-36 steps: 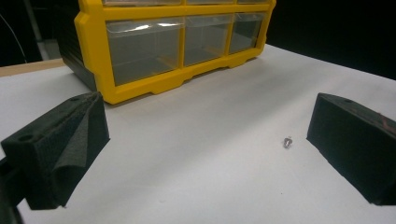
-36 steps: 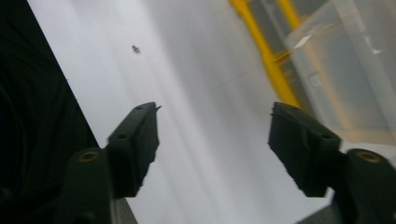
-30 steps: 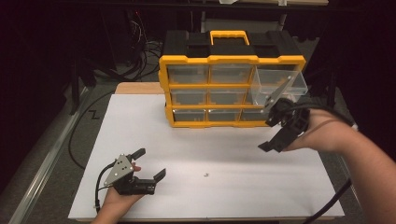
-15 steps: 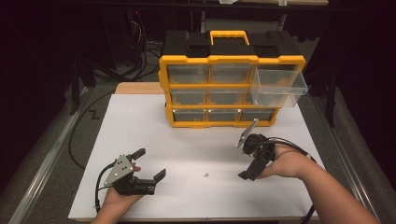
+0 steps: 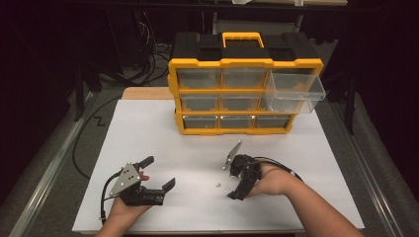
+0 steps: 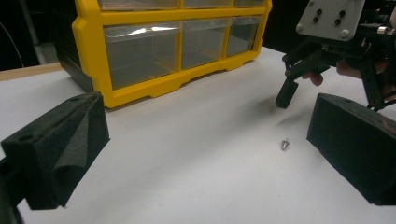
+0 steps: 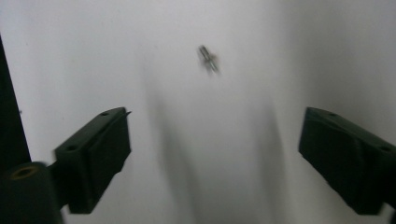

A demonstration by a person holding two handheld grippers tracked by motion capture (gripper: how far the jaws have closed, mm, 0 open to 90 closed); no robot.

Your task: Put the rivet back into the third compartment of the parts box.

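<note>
White sheet (image 5: 148,133) covers the table top; a strip of bare wood (image 5: 146,93) shows at its far left edge. Room around is dark, black cables (image 5: 143,69) piled behind the table, a metal rail (image 5: 47,168) along the left side.

Yellow-and-black drawer organizer (image 5: 237,84) stands at the far middle of the sheet, handle on top, three rows of clear drawers. Top-right drawer (image 5: 296,89) is pulled out, sticking toward the right; can't tell if anything is inside.

Small metal screw (image 5: 217,185) lies on the sheet, front centre, between the two grippers, touching neither. In the left gripper view the screw (image 6: 285,144) sits between the jaws but farther out; in the right gripper view it (image 7: 208,58) is blurred, ahead of the jaws.

Left gripper (image 5: 158,173) rests low at the front left, held in the left hand (image 5: 123,210), jaws spread wide, nothing in them. Right gripper (image 5: 233,178) is front right of centre, just beside the screw, pointed down and left, jaws apart and empty.

Versus a second ago: right gripper was up at the pulled-out drawer, now it is down by the screw. Left gripper, screw, organizer and drawer unchanged.
</note>
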